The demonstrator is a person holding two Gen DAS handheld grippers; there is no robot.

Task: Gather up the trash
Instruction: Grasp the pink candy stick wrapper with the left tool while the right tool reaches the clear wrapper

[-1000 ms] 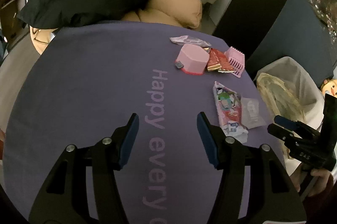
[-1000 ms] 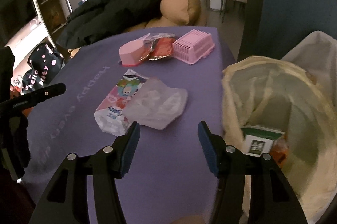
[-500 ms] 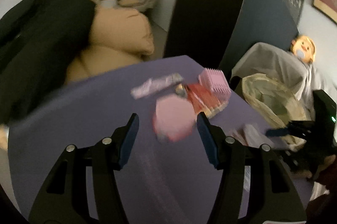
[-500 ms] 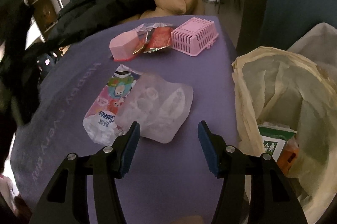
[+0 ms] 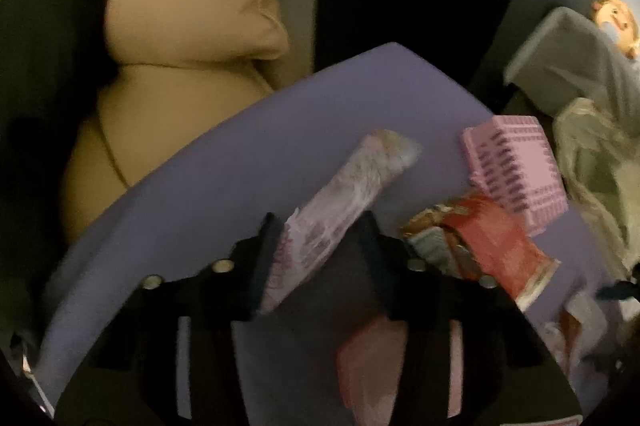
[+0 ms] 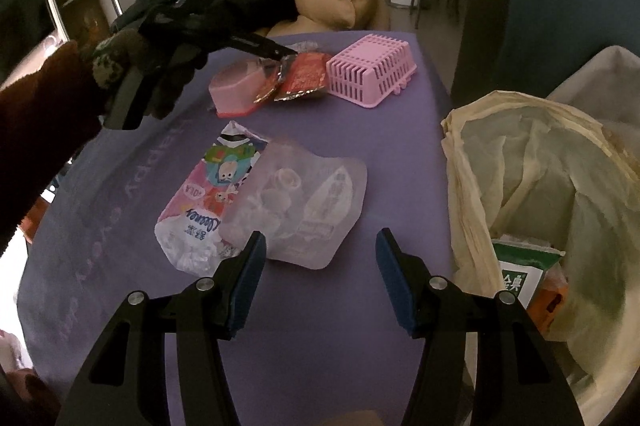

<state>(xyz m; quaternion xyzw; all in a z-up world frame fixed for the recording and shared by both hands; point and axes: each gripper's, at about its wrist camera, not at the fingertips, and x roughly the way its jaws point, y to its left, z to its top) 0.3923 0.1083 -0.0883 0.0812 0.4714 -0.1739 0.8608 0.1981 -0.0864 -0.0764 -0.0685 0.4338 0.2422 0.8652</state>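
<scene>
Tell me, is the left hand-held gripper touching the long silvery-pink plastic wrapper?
Touching. In the left wrist view the left hand-held gripper has the long silvery-pink plastic wrapper between its fingers.

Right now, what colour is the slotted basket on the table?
The slotted basket is pink, clearest in the right wrist view.

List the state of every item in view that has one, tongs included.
left tongs: closed on the silvery wrapper
silvery wrapper: gripped at one end
right tongs: open, holding nothing
clear plastic pack: flat on the purple cloth, overlapping the pink tissue packet
pink basket: upside down
trash bag: open, carton inside
</scene>
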